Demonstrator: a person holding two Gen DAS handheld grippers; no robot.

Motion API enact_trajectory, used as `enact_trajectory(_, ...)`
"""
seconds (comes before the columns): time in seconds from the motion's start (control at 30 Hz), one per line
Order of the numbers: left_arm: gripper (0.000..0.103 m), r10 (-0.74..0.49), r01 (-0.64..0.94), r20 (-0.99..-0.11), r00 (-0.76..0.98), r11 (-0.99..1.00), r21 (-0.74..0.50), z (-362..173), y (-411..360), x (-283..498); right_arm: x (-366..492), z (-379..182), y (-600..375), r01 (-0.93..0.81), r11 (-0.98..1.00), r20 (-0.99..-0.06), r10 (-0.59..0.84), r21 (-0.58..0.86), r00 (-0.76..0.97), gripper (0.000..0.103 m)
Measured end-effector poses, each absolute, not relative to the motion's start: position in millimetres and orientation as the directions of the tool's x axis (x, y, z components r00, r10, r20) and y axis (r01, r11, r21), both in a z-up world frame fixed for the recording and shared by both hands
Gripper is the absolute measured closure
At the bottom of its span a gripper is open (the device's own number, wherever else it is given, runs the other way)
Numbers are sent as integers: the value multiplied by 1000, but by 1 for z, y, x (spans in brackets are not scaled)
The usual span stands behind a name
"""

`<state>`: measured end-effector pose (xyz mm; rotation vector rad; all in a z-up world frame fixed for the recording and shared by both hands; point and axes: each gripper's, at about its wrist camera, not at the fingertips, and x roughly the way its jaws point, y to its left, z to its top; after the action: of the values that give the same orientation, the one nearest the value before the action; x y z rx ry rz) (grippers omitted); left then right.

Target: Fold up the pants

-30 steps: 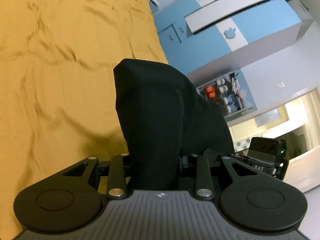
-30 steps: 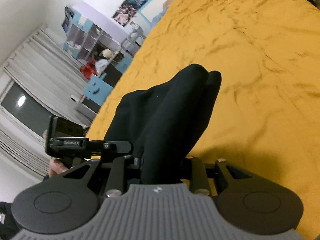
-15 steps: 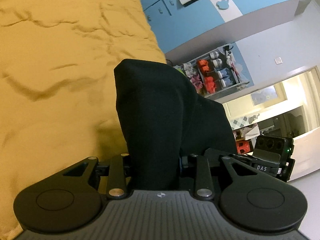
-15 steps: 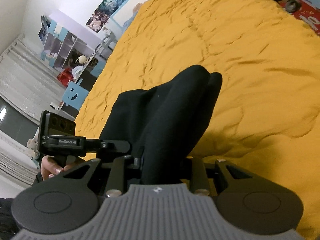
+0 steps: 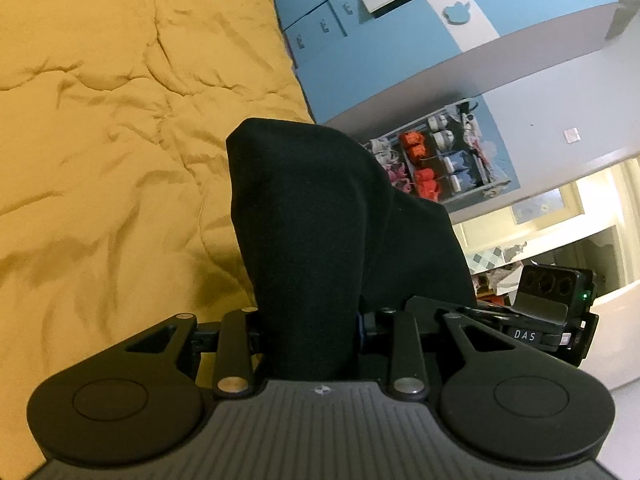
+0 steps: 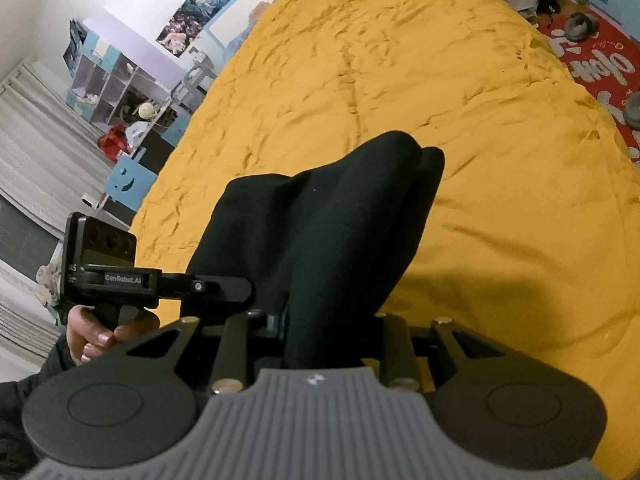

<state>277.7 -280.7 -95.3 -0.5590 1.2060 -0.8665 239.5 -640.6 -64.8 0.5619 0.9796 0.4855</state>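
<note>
Both tongs, left gripper [image 5: 308, 332] & right gripper [image 6: 332, 332], stay clamped on thick folds of the black pants [image 5: 316, 216], part-closed. Since a sec ago we've swept sideways over the yellow bedspread [image 6: 400, 60]; pants bunch up ahead of the fingers, carried, prob. to lay down.

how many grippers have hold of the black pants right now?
2. The left gripper has its jaws shut on a bunch of the black pants; the right gripper clamps another bunch, above the yellow bedspread. The rest of the pants is hidden.
</note>
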Motion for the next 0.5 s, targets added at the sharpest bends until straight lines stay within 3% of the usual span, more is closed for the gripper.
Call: enact_trajectory(0.5,68,-775,227,-629,62,624,-747,-162,-338,329,303,-169,-709,-52,702,-620,659,710,425,79)
